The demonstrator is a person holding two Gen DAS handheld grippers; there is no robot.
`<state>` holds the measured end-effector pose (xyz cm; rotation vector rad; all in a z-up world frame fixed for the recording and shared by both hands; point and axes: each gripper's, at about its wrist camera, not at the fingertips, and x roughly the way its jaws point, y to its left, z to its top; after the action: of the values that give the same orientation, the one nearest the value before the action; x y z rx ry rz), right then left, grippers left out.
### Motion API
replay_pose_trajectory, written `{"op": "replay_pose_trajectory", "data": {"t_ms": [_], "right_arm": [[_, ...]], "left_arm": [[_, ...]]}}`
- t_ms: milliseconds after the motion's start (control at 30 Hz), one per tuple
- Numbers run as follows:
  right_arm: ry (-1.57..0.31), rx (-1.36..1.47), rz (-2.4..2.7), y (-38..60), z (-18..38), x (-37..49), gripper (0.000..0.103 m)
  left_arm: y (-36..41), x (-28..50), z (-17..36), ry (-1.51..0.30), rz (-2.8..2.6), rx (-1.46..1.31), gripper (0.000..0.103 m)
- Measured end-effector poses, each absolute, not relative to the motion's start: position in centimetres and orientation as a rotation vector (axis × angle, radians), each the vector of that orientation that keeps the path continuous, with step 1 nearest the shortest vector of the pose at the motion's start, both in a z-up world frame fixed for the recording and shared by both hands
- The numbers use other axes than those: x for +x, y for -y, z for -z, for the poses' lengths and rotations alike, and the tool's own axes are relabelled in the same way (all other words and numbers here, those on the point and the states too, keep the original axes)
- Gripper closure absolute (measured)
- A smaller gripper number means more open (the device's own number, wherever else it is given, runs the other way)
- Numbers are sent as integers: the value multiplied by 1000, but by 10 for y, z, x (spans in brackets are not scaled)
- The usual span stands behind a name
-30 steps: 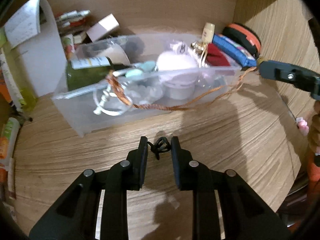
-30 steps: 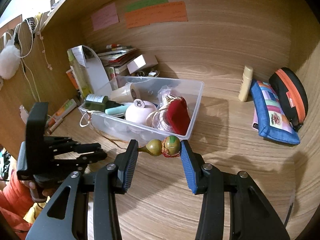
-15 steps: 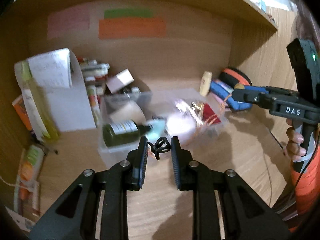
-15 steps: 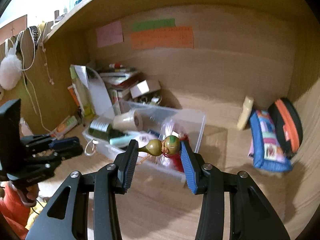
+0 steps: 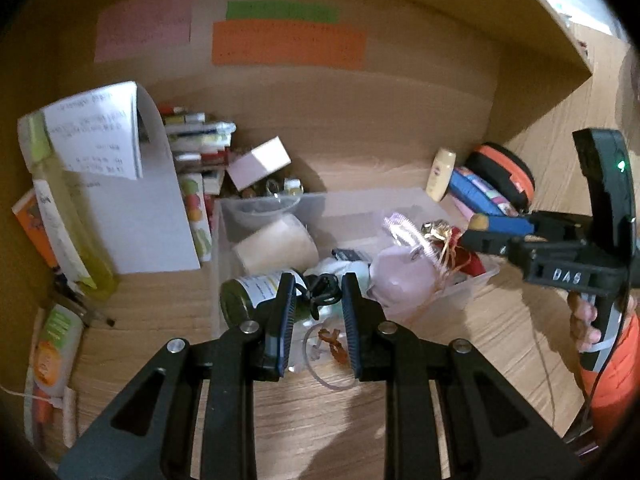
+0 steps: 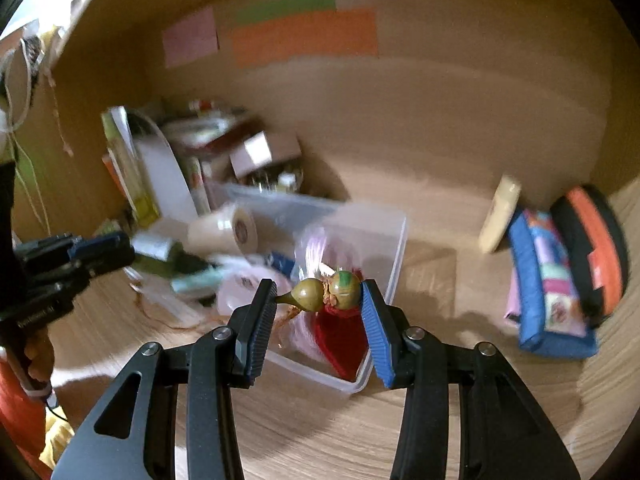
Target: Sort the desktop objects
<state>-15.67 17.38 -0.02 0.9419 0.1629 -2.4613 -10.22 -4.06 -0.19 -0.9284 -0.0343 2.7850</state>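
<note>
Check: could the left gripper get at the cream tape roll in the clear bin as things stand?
Probably not yet: the left gripper is shut on a black cord knot. The tape roll lies uncovered in the clear bin, so approach looks free.

We are seeing a glossy olive gourd charm [image 6: 326,294], a clear plastic bin [image 5: 460,300] and matt wood-grain desk [image 5: 320,408].

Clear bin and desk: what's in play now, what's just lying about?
In play:
- left hand-held gripper, shut on black cord knot
- right hand-held gripper, shut on gourd charm
- clear bin

Lying about:
- blue pouch
- orange-black case
- cream tube
- wall notes
</note>
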Motion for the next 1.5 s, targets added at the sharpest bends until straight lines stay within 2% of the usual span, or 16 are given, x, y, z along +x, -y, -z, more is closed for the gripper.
{"op": "replay_pose_trajectory", "data": {"t_ms": [167,500,733,800,900,967,1067,1200,1300,1400,1500], "right_arm": [[-175,1004,2425,-170,22,-162,64],[-222,1012,2435,-165,30,-163,63],[-230,1016,2428,-165,27,-157,61],[-233,1008,2435,-164,24,-153,60],[-233,999,2445,-164,19,-147,50],[-238,985,2461,-163,14,-141,32],[-250,953,2481,-163,6,-127,18],[-283,929,2483,-160,-5,-108,17],[-286,899,2497,-160,-13,-91,12],[-256,842,2554,-165,-23,-73,2],[-208,774,2617,-171,-28,-54,0]], "left_arm": [[35,-111,12,18,-2772,-965,81],[22,-114,21,-46,-2765,-994,81],[24,-104,10,-32,-2785,-954,74],[24,-100,6,-33,-2795,-936,69],[25,-93,0,-27,-2809,-916,52],[25,-86,-5,-26,-2829,-899,32],[25,-75,-10,-34,-2877,-865,8],[27,-62,-15,-16,-2895,-848,5],[29,-51,-18,7,-2921,-842,3],[31,-40,-18,29,-2947,-821,2],[31,-28,-16,37,-2965,-813,1]]}}
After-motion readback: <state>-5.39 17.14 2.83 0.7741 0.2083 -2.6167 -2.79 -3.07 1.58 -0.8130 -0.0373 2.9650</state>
